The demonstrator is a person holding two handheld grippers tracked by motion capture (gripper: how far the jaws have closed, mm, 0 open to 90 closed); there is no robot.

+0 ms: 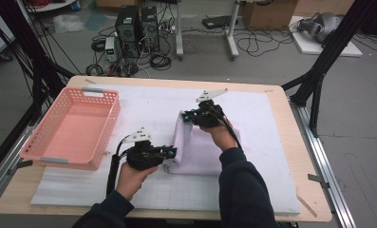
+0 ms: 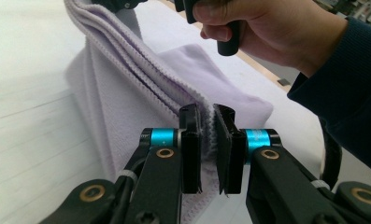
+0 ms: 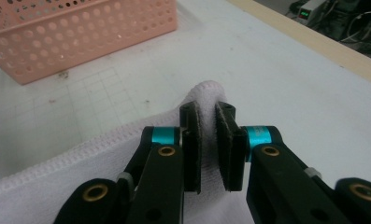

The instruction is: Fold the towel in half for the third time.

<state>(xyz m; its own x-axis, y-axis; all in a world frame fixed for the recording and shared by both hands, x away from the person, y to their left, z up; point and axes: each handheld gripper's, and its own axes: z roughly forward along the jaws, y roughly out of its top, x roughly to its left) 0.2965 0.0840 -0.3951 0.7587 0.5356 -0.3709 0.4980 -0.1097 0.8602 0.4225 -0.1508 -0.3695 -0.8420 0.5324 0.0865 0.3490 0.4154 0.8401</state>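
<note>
- In the high view we see even, soft overhead light; the white mat (image 1: 252, 156) is bright, shadows faint.
- The upper left corner is dark.
- In the left gripper view the towel (image 2: 127, 79) is slightly soft, the mat washed out at left.
- In the right gripper view the basket (image 3: 80, 32) blurs at top left.

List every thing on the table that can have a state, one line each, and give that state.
Towel: folded, one edge lifted off the mat.
Left tool: shut on the towel's edge.
Right tool: shut on the towel's corner.
Pink basket: upright, empty.
</note>
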